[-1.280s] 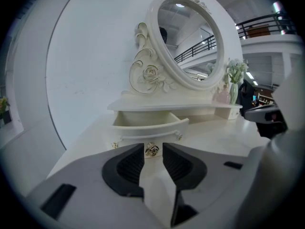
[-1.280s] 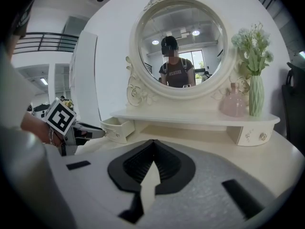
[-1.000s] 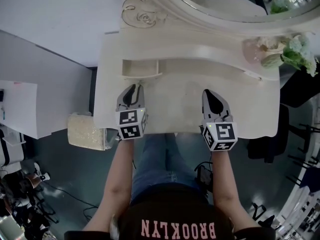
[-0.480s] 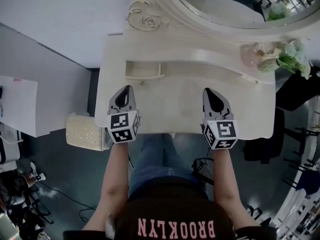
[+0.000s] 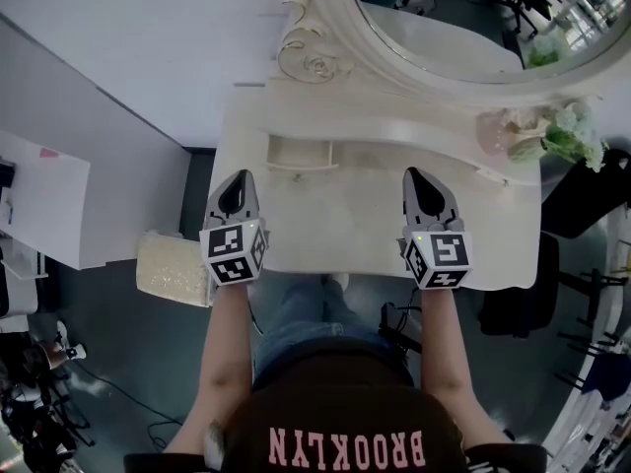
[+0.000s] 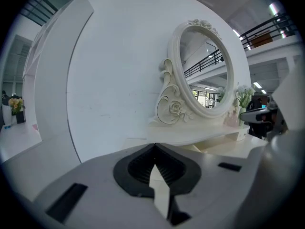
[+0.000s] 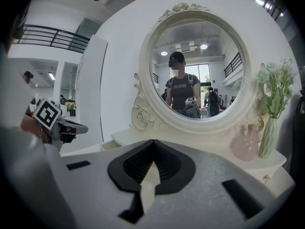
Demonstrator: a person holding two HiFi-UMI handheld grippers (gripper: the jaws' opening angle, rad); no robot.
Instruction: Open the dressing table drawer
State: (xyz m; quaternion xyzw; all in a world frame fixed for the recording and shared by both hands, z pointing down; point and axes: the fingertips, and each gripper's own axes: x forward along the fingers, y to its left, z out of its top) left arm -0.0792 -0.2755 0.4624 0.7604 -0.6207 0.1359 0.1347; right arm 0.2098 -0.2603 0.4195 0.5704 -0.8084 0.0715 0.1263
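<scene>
The cream dressing table (image 5: 375,220) has a small drawer (image 5: 301,153) at its left, pulled partly out from under the raised shelf. The drawer also shows in the left gripper view (image 6: 206,146) and the right gripper view (image 7: 110,146). My left gripper (image 5: 237,187) hovers over the table's left front, short of the drawer and apart from it, jaws shut and empty (image 6: 153,148). My right gripper (image 5: 418,179) hangs over the right front of the tabletop, also shut with nothing in it (image 7: 152,142).
An oval mirror (image 5: 444,18) in a carved frame stands at the back of the table. A pink vase (image 5: 496,131) and a flower bunch (image 5: 557,136) sit at the back right. A woven bin (image 5: 173,269) is on the floor at the left, next to a white desk (image 5: 39,215).
The left gripper has drawn back from the drawer front and its jaws have closed. Both grippers have risen off the tabletop, and the drawer stays pulled out.
</scene>
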